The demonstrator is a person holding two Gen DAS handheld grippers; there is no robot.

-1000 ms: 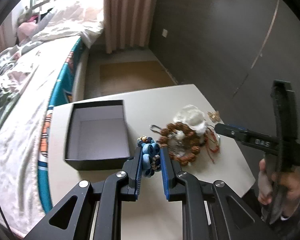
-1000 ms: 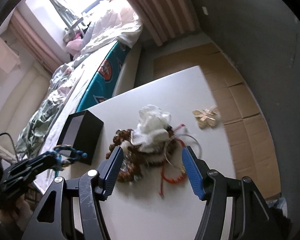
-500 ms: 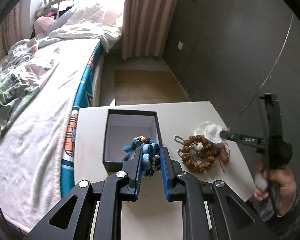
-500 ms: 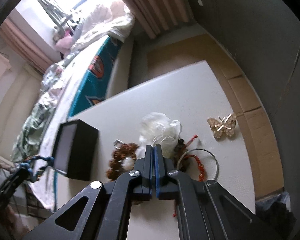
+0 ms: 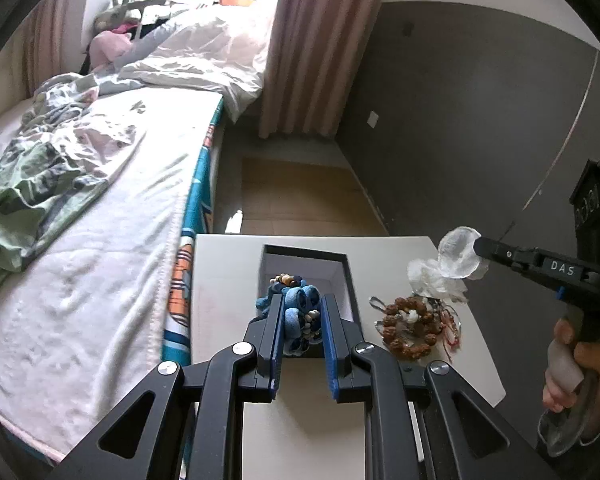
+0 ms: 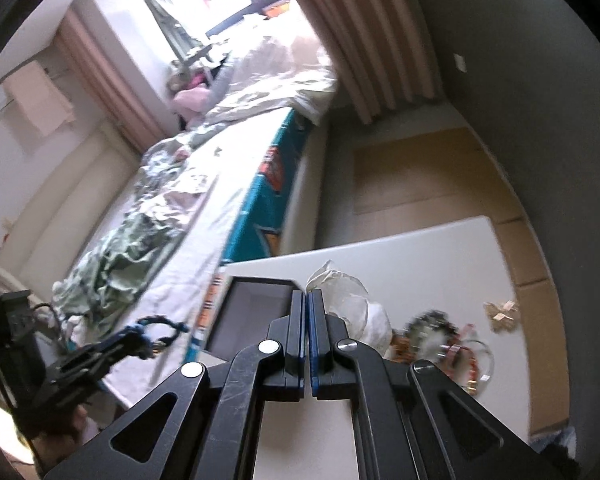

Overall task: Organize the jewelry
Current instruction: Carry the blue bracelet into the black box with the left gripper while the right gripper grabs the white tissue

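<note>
My left gripper (image 5: pixel 302 300) is shut on a blue beaded piece of jewelry (image 5: pixel 298 314), held over the open black box (image 5: pixel 350 280) on the white table (image 5: pixel 224 280). Held by a hand at the right, my right gripper (image 5: pixel 478 247) is shut on a sheer white pouch (image 5: pixel 456 260), which hangs above the table. In the right wrist view the pouch (image 6: pixel 340 292) bulges past the closed right gripper (image 6: pixel 308 296). A brown bead bracelet (image 5: pixel 410 328) with a red string bracelet (image 5: pixel 452 338) lies on the table right of the box.
A gold butterfly clip (image 6: pixel 500 314) and a thin bangle (image 6: pixel 474 360) lie on the table's right part. A bed (image 5: pixel 100 200) with rumpled bedding runs along the table's left side. A grey wall (image 5: pixel 460 120) stands to the right.
My right gripper went from open to shut on the white pouch and lifted it off the jewelry pile. My left gripper carried the blue jewelry from beside the box to over it.
</note>
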